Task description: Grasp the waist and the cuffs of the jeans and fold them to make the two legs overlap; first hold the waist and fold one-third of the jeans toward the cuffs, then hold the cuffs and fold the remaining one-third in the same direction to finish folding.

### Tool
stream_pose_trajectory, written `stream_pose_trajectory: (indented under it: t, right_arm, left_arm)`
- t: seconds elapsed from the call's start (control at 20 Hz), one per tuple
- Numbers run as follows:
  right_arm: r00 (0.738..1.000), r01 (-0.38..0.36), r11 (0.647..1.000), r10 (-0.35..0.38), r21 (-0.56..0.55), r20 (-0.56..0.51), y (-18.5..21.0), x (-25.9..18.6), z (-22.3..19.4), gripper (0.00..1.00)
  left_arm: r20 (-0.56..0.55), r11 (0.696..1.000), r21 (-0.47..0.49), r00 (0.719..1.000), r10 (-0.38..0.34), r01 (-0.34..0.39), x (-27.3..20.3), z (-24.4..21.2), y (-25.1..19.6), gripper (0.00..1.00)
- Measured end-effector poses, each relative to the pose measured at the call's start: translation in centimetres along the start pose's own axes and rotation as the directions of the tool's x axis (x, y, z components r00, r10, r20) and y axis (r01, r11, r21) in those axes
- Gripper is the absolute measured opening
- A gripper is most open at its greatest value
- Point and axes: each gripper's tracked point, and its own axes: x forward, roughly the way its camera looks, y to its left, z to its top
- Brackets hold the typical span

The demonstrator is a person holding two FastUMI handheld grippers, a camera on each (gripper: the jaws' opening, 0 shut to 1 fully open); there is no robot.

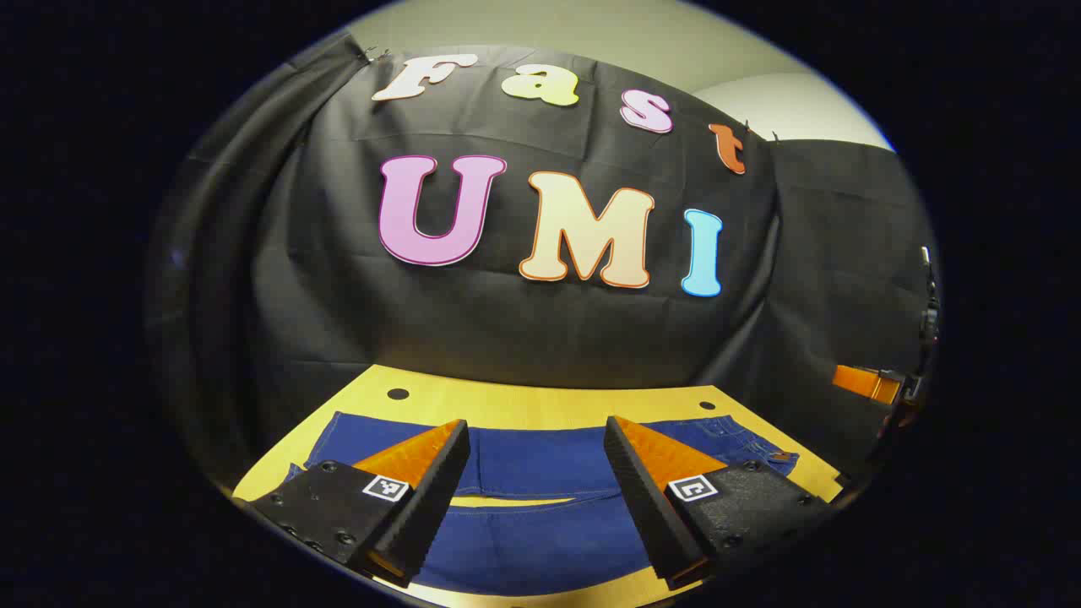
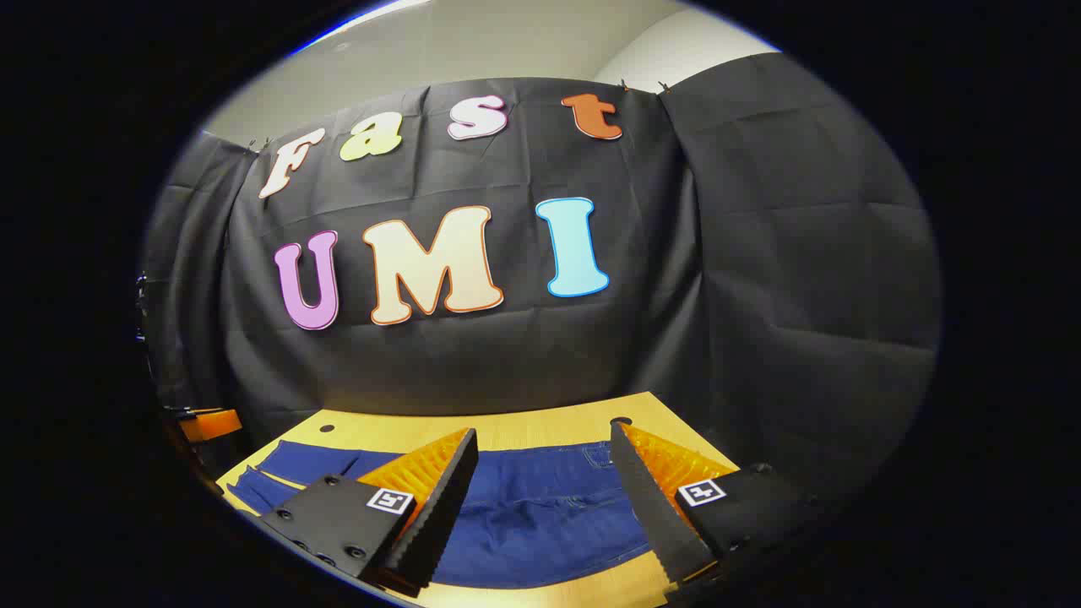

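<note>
Blue jeans (image 1: pixel 540 507) lie flat across a yellow wooden table (image 1: pixel 540 405), both legs side by side with a thin gap between them. In the left gripper view my left gripper (image 1: pixel 536 435) hovers open above the legs, its orange-and-black fingers spread wide with nothing between them. The waist end, with stitched pocket seams, reaches toward the table's right side. In the right gripper view the jeans (image 2: pixel 549 515) show their waist part, and my right gripper (image 2: pixel 545 443) hangs open over it, empty. The other gripper's orange finger (image 1: pixel 866 382) shows at the far right of the left gripper view.
The black cloth wall stands close behind the table's far edge (image 2: pixel 507 418). Small dark holes (image 1: pixel 398 393) mark the tabletop near the back. An orange part of the other gripper (image 2: pixel 211 424) sits at the left edge of the right gripper view.
</note>
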Motion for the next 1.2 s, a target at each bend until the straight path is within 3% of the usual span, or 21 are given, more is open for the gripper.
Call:
stream_pose_trajectory:
  t: [0.05, 0.8, 0.85, 0.95, 1.0, 1.2]
  right_arm:
    - [1.0, 0.004, 1.0, -0.004, 0.001, -0.007, 0.1, 0.0, -0.2, 1.0]
    - [0.995, -0.041, 0.998, 0.037, -0.047, -0.089, 3.6, -2.3, -3.0, 0.98]
    - [0.995, -0.045, 0.998, 0.04, -0.05, -0.096, 3.9, -2.6, -3.3, 0.93]
    - [0.993, -0.046, 0.998, 0.04, -0.051, -0.108, 4.4, -3.2, -3.8, 0.98]
    - [0.993, -0.049, 0.998, 0.044, -0.048, -0.111, 4.9, -3.7, -4.1, 0.93]
    - [0.989, -0.061, 0.997, 0.054, -0.053, -0.138, 6.1, -5.5, -5.7, 0.98]
  left_arm:
    - [-0.006, 1.0, 0.009, 1.0, -0.004, 0.004, 0.0, -0.1, 0.1, 0.95]
    - [-0.175, 0.998, 0.028, 0.984, -0.042, 0.047, -3.1, -6.0, 3.8, 0.95]
    - [-0.188, 0.998, 0.024, 0.981, -0.047, 0.052, -3.5, -6.6, 4.1, 0.95]
    - [-0.211, 0.998, 0.022, 0.976, -0.05, 0.056, -4.2, -7.7, 4.9, 0.95]
    - [-0.231, 0.997, 0.024, 0.971, -0.061, 0.069, -4.5, -8.5, 5.0, 0.95]
    - [-0.33, 0.986, 0.084, 0.938, -0.107, 0.142, -6.3, -11.7, 6.9, 0.95]
